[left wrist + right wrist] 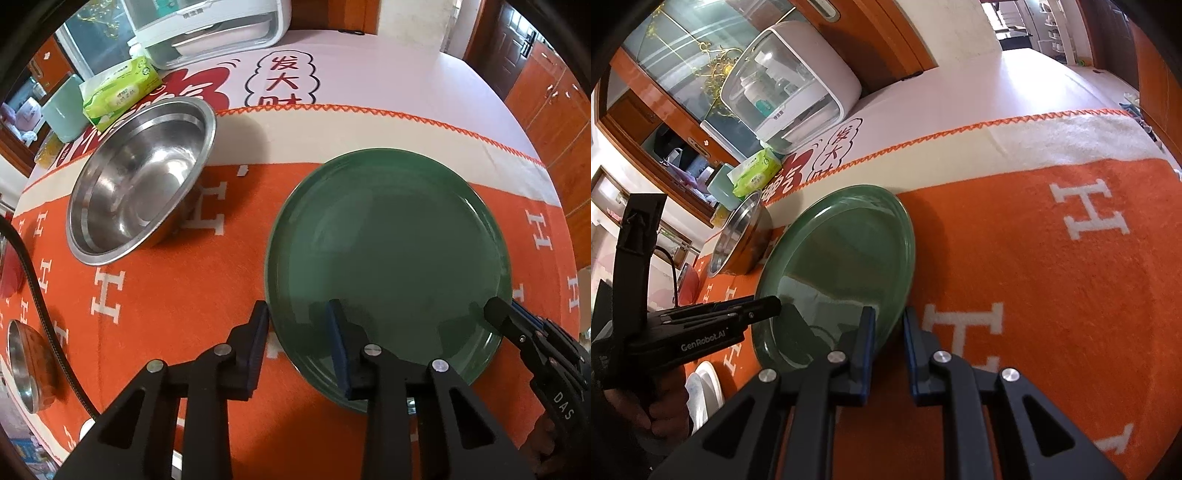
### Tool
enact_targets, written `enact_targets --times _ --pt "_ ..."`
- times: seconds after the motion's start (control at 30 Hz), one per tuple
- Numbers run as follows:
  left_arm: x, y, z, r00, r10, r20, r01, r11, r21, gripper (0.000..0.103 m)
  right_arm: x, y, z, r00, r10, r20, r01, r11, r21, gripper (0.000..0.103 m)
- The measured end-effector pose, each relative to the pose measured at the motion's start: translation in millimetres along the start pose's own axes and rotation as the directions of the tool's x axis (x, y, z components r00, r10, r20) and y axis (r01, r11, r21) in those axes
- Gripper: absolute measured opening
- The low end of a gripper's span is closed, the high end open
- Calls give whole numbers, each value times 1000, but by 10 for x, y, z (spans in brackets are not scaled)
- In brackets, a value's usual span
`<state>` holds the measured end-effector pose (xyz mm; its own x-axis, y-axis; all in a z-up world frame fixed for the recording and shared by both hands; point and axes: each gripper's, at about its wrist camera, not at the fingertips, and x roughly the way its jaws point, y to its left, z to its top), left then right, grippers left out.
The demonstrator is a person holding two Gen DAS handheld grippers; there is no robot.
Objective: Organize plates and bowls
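I have the desk [369, 92] under an orange blanket [155, 295] printed with white H letters, and the biggest task piece on it is the green plate [388, 251], lying flat dead ahead of my left wrist camera, filling its 12 to 3 o'clock field.

Next in size is the large steel bowl [140, 184], upright at about 10 o'clock from my left claw [301, 325] and well apart from the plate. A smaller steel bowl [26, 365] sits at the far 8 o'clock edge, and in the right view a white dish [705, 387] shows at 8 o'clock, partly hidden by my hand.

The relation that matters: the plate's near rim runs between the fingers of both claws. My left claw is spread wide, one finger on the blanket just outside the rim at the plate's 8 o'clock, the other over the plate's inner face — not pinching anything. My right claw [888, 321] comes in at the plate's 4 o'clock edge, its jaws parted narrowly either side of the rim — one over the glaze, one over the blanket. It looks a hair short of clamping, so I read it as open.

I judge the right claw better set for the grip; it only needs to close on the rim.
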<state>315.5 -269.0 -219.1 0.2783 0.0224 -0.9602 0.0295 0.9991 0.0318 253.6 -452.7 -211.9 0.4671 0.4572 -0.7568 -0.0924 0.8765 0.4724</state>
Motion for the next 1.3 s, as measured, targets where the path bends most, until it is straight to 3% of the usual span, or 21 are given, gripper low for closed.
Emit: enact_targets --times 0.37,0.8,1.3 --pt "-205 -153 -81 999 -43 5 43 998 42 28 -344 -20 -78 999 -18 48 17 1000 24 14" --pt "-791 -211 -283 991 -83 102 75 994 80 28 -866 153 -260 991 -22 135 19 1000 22 14" --pt "-1467 12 -817 974 -90 206 79 995 62 28 -1351 569 -558 982 19 190 -11 999 -45 14"
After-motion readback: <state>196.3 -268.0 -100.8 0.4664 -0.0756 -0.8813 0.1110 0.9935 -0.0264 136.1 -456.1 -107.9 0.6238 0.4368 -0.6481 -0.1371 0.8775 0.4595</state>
